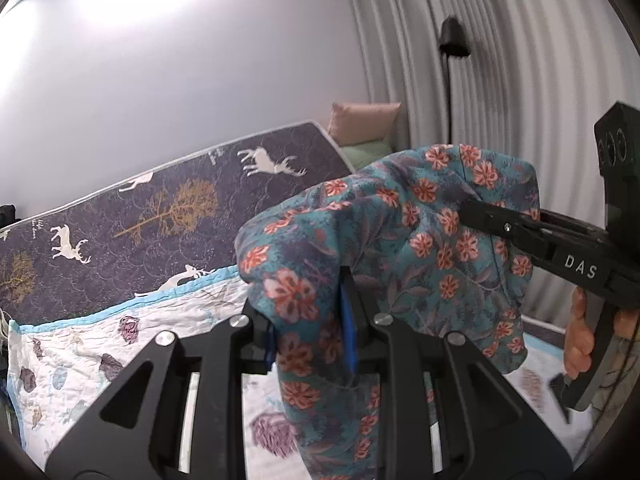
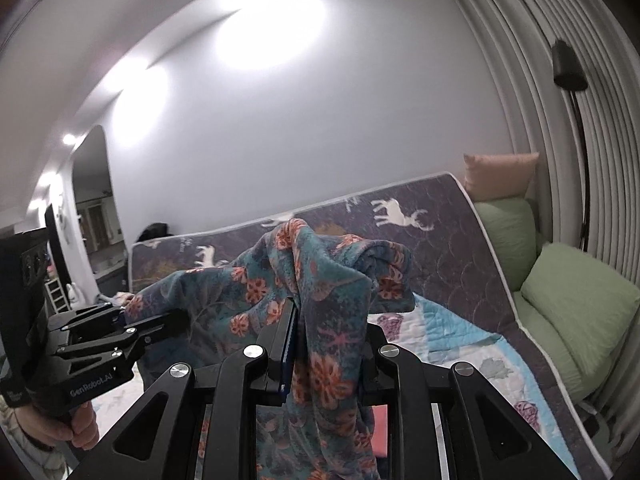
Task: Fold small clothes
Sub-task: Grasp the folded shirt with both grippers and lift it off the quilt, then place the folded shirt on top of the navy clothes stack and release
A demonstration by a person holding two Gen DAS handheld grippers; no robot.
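The floral garment (image 1: 400, 248), teal with orange-pink flowers, hangs in the air above the bed, pinched at two places along its upper edge and sagging between them; it fills the lower centre and right of the left wrist view and the lower centre of the right wrist view; its long axis runs roughly level from one gripper to the other, with the loose cloth dropping below toward the quilt (image 1: 100, 344); the left gripper (image 1: 348, 304) is clamped on a bunched fold of the cloth at the bottom centre of its own frame; the right gripper (image 2: 304, 340) likewise bites a gathered ridge of the fabric, its jaws nearly together on the cloth; each gripper shows in the other's view, the right one at the right edge with a hand (image 1: 580, 340) on its handle, the left one at the lower left; neither hand is nearer, since both share the top edge; the coming fold, I judge, turns on keeping that held edge taut and level before lowering it onto the quilt; behind lie a deer-patterned mattress (image 2: 440, 232), green cushions (image 2: 576, 304), a floor lamp (image 2: 568, 68) and a pleated curtain (image 1: 520, 80).
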